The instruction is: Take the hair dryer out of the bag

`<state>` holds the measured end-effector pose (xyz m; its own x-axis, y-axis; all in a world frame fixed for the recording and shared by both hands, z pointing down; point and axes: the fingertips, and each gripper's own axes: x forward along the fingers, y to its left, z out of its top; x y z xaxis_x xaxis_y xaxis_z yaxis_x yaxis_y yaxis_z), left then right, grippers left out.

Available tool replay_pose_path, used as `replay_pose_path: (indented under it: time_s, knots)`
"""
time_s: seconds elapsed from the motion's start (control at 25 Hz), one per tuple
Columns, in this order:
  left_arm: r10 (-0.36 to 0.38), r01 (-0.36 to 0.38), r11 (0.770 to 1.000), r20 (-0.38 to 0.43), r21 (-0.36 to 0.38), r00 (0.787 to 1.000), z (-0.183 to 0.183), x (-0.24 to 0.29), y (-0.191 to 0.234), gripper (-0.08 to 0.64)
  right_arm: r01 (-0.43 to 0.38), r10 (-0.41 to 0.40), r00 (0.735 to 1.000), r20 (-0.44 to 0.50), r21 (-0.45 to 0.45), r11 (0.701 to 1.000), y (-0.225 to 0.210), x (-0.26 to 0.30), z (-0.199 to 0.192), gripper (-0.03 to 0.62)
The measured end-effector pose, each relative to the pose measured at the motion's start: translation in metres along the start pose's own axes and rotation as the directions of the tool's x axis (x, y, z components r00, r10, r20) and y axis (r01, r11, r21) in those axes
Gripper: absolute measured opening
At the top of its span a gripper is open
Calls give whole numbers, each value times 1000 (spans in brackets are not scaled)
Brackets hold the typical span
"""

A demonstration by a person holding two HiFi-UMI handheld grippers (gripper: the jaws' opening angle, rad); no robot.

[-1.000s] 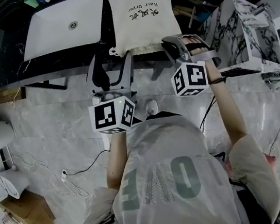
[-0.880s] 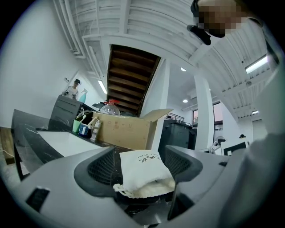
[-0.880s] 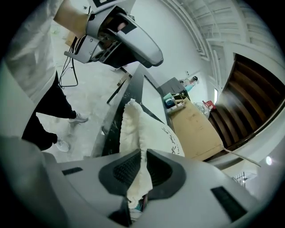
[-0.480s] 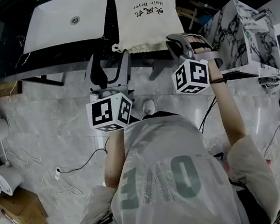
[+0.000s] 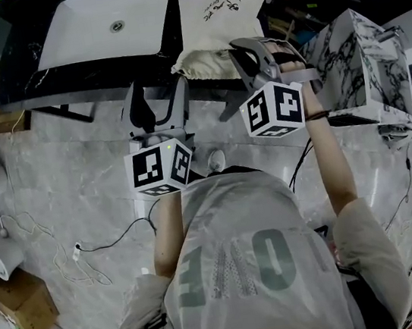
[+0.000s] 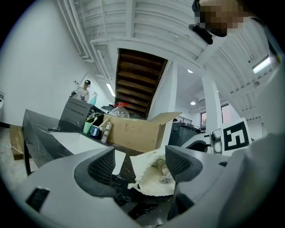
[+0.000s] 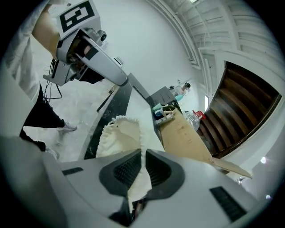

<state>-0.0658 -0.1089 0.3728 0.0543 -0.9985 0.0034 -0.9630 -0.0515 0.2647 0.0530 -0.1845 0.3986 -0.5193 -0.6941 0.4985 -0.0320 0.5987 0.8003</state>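
Marble-patterned floor [image 5: 75,164] runs under a dark table [image 5: 25,83]. On the table are a white sink basin [image 5: 105,25], a cardboard box [image 6: 133,131] at its far side, and a cream drawstring bag [image 5: 216,28] printed "Hair Dryer".

Bag: it lies to the right of the sink basin. Its gathered mouth is at the table's near edge and faces the person.

Hair dryer: the cloth covers it and no part can be identified with certainty. In the left gripper view a pale looped shape shows inside the bag's mouth, too small to name.

Right tongs [image 7: 143,156]: the jaws are nearly together and clamped on a fold of the bag's cloth beside the mouth. They have just been closing, with the cloth between them. The fold passes between both pads and runs on into the body of the bag. The tool points downward.

Left tongs [image 6: 141,162]: the jaws stand wide apart and are held level. They are aimed at the bag's mouth from just off the table's near edge. Nothing is between the pads, and they do not touch the bag.
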Motion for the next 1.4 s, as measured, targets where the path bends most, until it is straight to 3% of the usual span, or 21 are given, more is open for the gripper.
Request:
replay_pose_path:
  time_s: [0.4, 0.6, 0.72, 0.88, 0.96, 1.04, 1.12, 1.2, 1.28, 1.4]
  knots:
    - [11, -11, 999, 18, 43, 1000, 10, 3, 6, 328, 86, -92, 989, 115, 55, 995, -57, -4, 39, 48]
    - [-104, 102, 991, 15, 81, 994, 17, 19, -31, 327, 123, -128, 982, 137, 46, 991, -72, -12, 48, 37]
    - [-168, 168, 984, 3, 56, 986, 12, 27, -54, 327, 75, -78, 991, 106, 32, 997, -60, -12, 35, 37]
    - [-176, 177, 982, -18, 61, 984, 7, 32, -56, 327, -100, 93, 992, 85, 80, 992, -12, -22, 3, 49]
    - [-164, 165, 984, -22, 61, 986, 8, 34, -50, 327, -196, 191, 980, 57, 107, 975, 18, -25, -14, 220]
    - [-153, 154, 986, -22, 58, 988, 10, 36, -44, 327, -224, 224, 975, 11, 88, 971, 40, -21, -29, 227]
    - [-148, 149, 987, -22, 54, 989, 11, 37, -43, 327, -199, 200, 978, -51, 26, 980, 50, -12, -44, 227]
    - [-149, 150, 987, -25, 50, 989, 10, 37, -45, 327, -152, 149, 984, -94, -27, 988, 47, -5, -54, 196]
    - [-154, 155, 987, -29, 47, 988, 9, 36, -48, 327, -84, 80, 993, -87, -39, 996, 32, -4, -53, 54]
    - [-171, 172, 984, -26, 49, 985, 9, 36, -56, 327, -18, 19, 999, -32, 24, 1000, 0, -8, -40, 44]
